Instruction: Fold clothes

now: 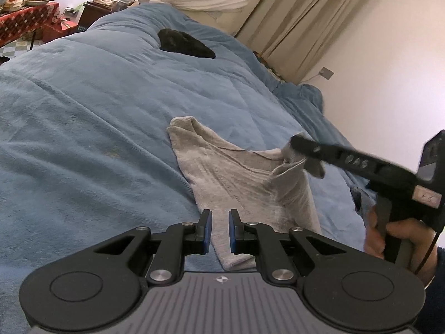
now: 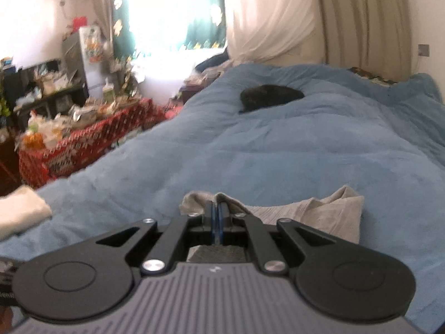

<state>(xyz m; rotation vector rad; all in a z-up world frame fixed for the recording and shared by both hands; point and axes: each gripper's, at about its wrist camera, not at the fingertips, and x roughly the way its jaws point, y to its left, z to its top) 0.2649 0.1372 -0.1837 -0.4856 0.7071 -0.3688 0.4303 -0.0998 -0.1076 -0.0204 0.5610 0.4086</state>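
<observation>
A grey garment (image 1: 236, 178) lies on the blue blanket (image 1: 97, 111). My left gripper (image 1: 220, 232) is open, its blue pads on either side of the garment's near end, just above it. My right gripper (image 1: 294, 146) comes in from the right in the left wrist view, shut on the garment's right corner and lifting it off the bed. In the right wrist view the right gripper (image 2: 217, 217) is shut on a fold of the grey garment (image 2: 319, 214), which trails to the right.
A black garment (image 1: 185, 43) lies farther up the bed. A white folded cloth (image 2: 19, 214) sits at the bed's left edge. A cluttered table with a red cloth (image 2: 83, 139) stands left of the bed. Curtains (image 1: 292, 14) and a wall are on the right.
</observation>
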